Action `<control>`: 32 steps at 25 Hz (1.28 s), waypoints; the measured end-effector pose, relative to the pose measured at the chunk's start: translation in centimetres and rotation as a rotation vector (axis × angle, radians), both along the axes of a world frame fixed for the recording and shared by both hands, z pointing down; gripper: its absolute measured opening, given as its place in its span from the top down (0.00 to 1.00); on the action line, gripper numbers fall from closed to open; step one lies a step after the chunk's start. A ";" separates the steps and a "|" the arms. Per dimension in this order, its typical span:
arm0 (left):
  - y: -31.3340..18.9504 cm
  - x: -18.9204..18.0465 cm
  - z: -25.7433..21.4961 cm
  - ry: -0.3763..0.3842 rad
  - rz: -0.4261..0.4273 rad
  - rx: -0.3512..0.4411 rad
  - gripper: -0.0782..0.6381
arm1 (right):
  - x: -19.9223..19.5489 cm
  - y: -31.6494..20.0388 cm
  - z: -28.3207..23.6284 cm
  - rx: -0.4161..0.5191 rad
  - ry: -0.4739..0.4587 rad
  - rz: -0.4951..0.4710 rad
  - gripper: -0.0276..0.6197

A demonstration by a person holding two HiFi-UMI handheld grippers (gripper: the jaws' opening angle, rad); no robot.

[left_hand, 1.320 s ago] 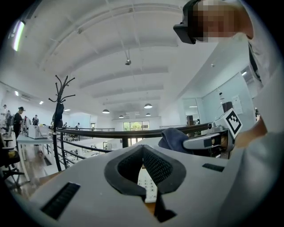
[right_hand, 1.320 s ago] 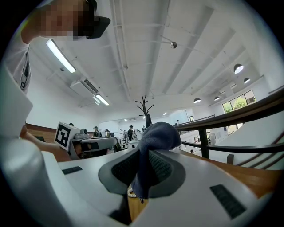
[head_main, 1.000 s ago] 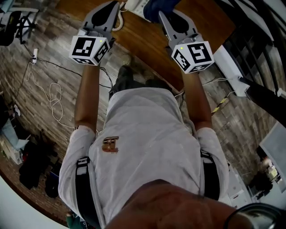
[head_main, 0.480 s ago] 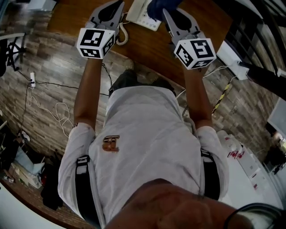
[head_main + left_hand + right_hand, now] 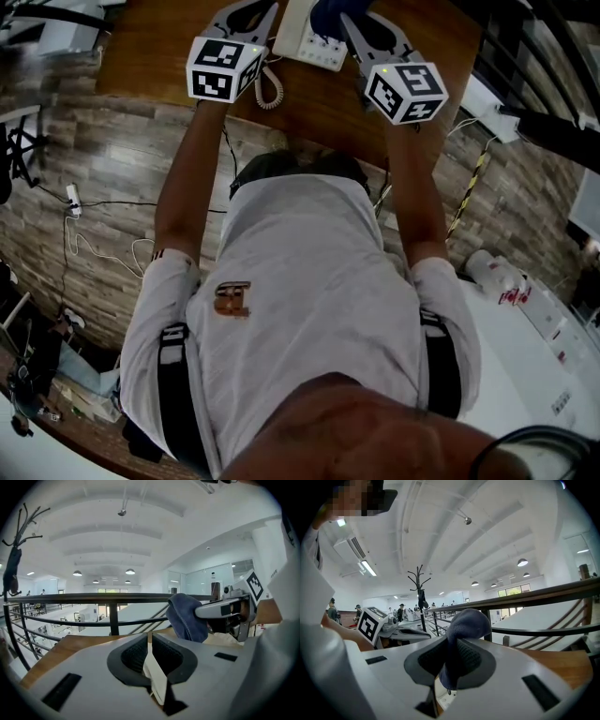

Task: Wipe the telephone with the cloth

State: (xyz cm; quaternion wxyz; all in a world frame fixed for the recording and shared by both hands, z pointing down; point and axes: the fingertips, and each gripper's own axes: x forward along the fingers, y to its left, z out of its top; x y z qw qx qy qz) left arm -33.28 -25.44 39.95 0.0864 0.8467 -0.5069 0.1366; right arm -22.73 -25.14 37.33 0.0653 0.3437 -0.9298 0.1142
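Note:
A white telephone [image 5: 314,42] sits on the wooden table [image 5: 159,47] at the top of the head view, its coiled cord [image 5: 269,89] hanging beside my left gripper [image 5: 251,11]. In the left gripper view my left gripper [image 5: 150,637] is closed on a thin white piece, apparently the handset [image 5: 157,681]. My right gripper [image 5: 361,23] is shut on the dark blue cloth [image 5: 328,11], just right of the telephone. The cloth [image 5: 466,623] bulges up between the right gripper's [image 5: 452,644] jaws. The cloth [image 5: 185,618] also shows in the left gripper view.
A dark metal railing [image 5: 112,597] runs behind the table. A white power strip [image 5: 487,98] and cables [image 5: 103,248] lie on the wood-pattern floor. A white surface with bottles [image 5: 492,272] is at the lower right. A coat stand [image 5: 419,588] is far off.
Both grippers have shifted farther over the table, the left one moving right toward the telephone. The coiled cord has come along with it. The cloth stays in the right gripper.

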 end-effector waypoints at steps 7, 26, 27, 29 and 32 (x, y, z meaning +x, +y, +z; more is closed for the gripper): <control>-2.5 -0.3 2.7 0.002 0.038 -0.101 0.81 | -1.6 -2.5 1.7 -0.087 -0.010 0.007 0.86; -7.3 1.5 10.8 0.023 0.051 -0.453 0.78 | -2.6 -8.9 9.5 -0.380 0.069 -0.104 0.86; -7.4 1.6 11.0 0.031 0.051 -0.462 0.78 | -2.5 -9.1 9.9 -0.392 0.071 -0.103 0.86; -7.5 1.9 11.4 0.040 0.056 -0.478 0.78 | -2.4 -9.5 10.7 -0.411 0.080 -0.092 0.86; -7.7 1.9 11.7 0.044 0.067 -0.500 0.78 | -2.3 -10.3 12.0 -0.427 0.118 -0.056 0.86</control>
